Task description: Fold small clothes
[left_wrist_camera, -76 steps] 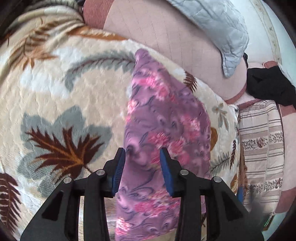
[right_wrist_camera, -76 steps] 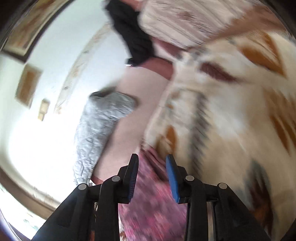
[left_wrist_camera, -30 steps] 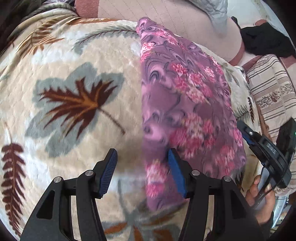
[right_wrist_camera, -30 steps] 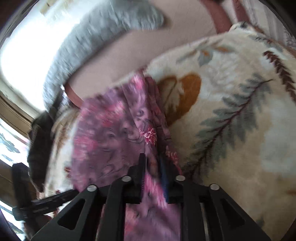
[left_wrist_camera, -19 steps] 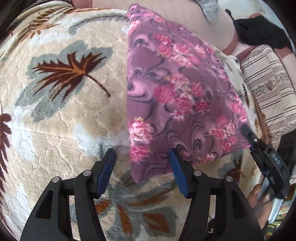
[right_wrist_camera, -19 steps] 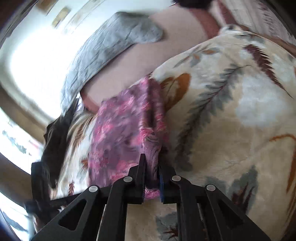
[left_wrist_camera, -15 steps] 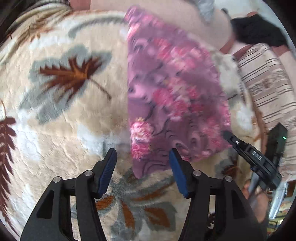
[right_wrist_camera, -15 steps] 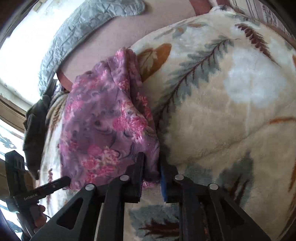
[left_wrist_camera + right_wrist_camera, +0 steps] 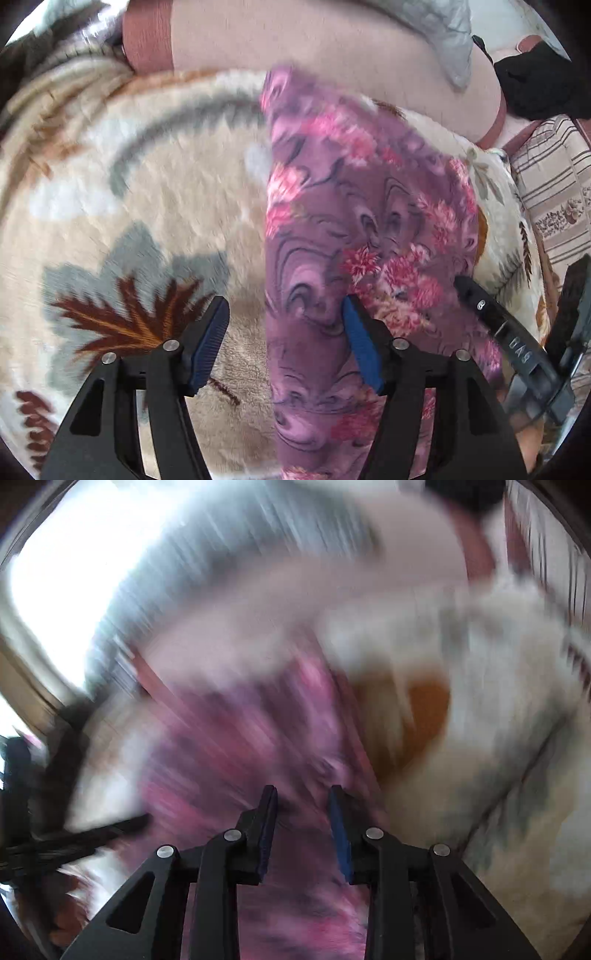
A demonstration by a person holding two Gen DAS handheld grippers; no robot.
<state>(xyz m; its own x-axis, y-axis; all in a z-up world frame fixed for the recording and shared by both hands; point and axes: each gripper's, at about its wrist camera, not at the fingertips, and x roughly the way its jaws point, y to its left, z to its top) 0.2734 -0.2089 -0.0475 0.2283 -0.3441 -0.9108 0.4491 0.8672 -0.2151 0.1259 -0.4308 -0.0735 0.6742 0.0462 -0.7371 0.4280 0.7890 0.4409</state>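
A purple garment with pink flowers (image 9: 369, 229) lies folded in a long strip on a cream leaf-pattern blanket (image 9: 147, 192). My left gripper (image 9: 286, 332) hovers over the garment's near left edge. Its jaws are opening, the edge lies between them, and the pads do not press it. The right gripper's black finger (image 9: 498, 325) shows at the garment's right side. The right wrist view is badly blurred. There my right gripper (image 9: 303, 823) is over the purple garment (image 9: 240, 746). Its jaws are opening with a clear gap, and cloth shows beyond them.
A pink mattress (image 9: 295, 40) runs behind the blanket, with a grey quilted pillow (image 9: 443, 33) on it. A black garment (image 9: 539, 85) and a striped cushion (image 9: 554, 192) lie at the right. A hand (image 9: 524, 443) holds the right gripper.
The right gripper, shut on the garment's near edge before, now has its jaws parted. The left gripper has moved forward over the garment and its jaws stand wider.
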